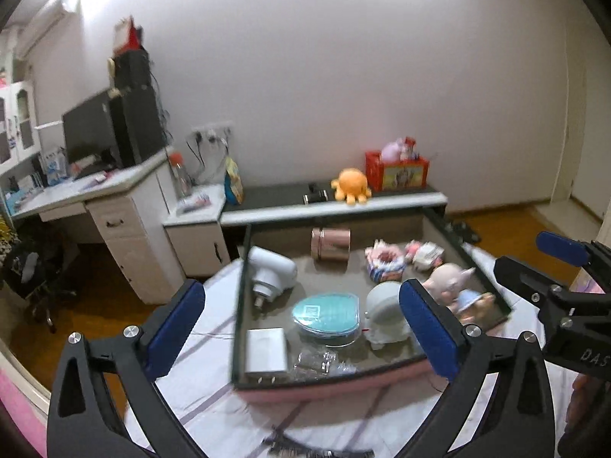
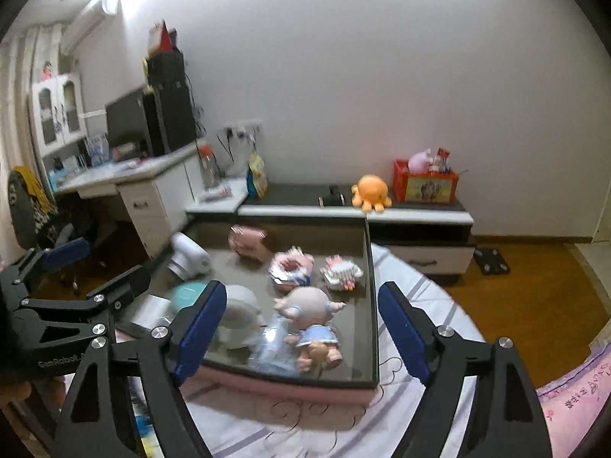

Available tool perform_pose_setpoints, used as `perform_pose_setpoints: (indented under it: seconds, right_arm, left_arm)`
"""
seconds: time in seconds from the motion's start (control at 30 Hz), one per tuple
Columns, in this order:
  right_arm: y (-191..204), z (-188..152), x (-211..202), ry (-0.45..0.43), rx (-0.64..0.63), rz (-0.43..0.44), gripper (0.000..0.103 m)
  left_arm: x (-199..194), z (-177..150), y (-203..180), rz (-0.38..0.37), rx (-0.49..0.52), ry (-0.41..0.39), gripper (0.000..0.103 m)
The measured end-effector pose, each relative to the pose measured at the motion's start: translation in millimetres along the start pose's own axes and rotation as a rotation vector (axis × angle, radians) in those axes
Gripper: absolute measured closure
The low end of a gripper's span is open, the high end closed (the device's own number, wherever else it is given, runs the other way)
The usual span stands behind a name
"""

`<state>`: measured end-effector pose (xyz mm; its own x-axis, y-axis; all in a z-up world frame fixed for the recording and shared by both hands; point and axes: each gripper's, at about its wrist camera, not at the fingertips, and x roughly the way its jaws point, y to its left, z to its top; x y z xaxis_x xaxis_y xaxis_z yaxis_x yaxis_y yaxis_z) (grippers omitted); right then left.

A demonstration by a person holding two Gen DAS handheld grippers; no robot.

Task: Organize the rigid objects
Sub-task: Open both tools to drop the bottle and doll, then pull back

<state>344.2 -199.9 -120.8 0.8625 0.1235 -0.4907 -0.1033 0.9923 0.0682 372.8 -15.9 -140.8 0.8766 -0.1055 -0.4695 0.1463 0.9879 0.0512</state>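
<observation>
A dark glass-topped tray table point(image 1: 328, 389) with a pink front edge rests on the bed. On it lie a white dryer-like device point(image 1: 271, 271), a pink can point(image 1: 330, 246) on its side, a teal round case point(image 1: 326, 311), a white charger block point(image 1: 266, 349), a grey-white round object point(image 1: 383, 313), a big-headed doll point(image 2: 309, 313) and two pink packs point(image 2: 292, 269). My left gripper point(image 1: 301, 328) hovers open over the tray's near left part. My right gripper point(image 2: 301, 328) hovers open before the doll. Neither holds anything.
Clear plastic pieces point(image 1: 317, 362) lie by the charger. Behind the tray a low bench point(image 1: 343, 210) carries an orange octopus plush point(image 1: 351, 185) and a red box point(image 1: 397, 171). A desk with a monitor point(image 1: 89, 129) stands at the left, and wooden floor point(image 2: 515, 297) lies to the right.
</observation>
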Motion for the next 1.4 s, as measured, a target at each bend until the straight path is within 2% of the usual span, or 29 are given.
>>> perform_pose_setpoints:
  seconds: [0.1,0.13,0.37,0.53,0.7,0.9,1.17,1.4]
  right_arm:
    - [11.5,2.7,-42.8,-0.084,-0.008,0.025,0.008]
    - [15.0,2.3,-55.0,-0.101,-0.013,0.029,0.000]
    - [43.9,-4.2,-134.2,-0.221,-0.062,0.035,0.000]
    - [53.5,-13.1,-168.8,-0.273,-0.058,0.041,0.000]
    - [58.8,-25.2,-197.2,-0.312,-0.054,0.021,0.000]
    - [64.4,-37.5,-213.7,-0.328,-0.057,-0.002,0.000]
    - [64.3,-47.9,-221.6,-0.330,-0.058,-0.018,0.000]
    - [64.9,-49.0,-218.0,-0.315,-0.060,-0.023,0.000]
  left_arm:
    - [-42.6,-0.5,3.6,-0.004,-0.023,-0.075,0.000]
    - [-57.4,-0.8,4.5,-0.006,-0.028,-0.100,0.000]
    - [-148.8,-11.3,2.6,0.001,-0.041,-0.234,0.000]
    - [-192.8,-21.9,-7.0,0.073,0.003,-0.305,0.000]
    - [-215.9,-32.5,-10.6,0.100,0.019,-0.321,0.000]
    - [-227.8,-44.0,-11.9,0.079,0.012,-0.332,0.000]
    - [-234.4,-51.2,-15.1,0.088,0.024,-0.355,0.000]
    - [-231.3,-54.1,-14.0,0.084,0.027,-0.333,0.000]
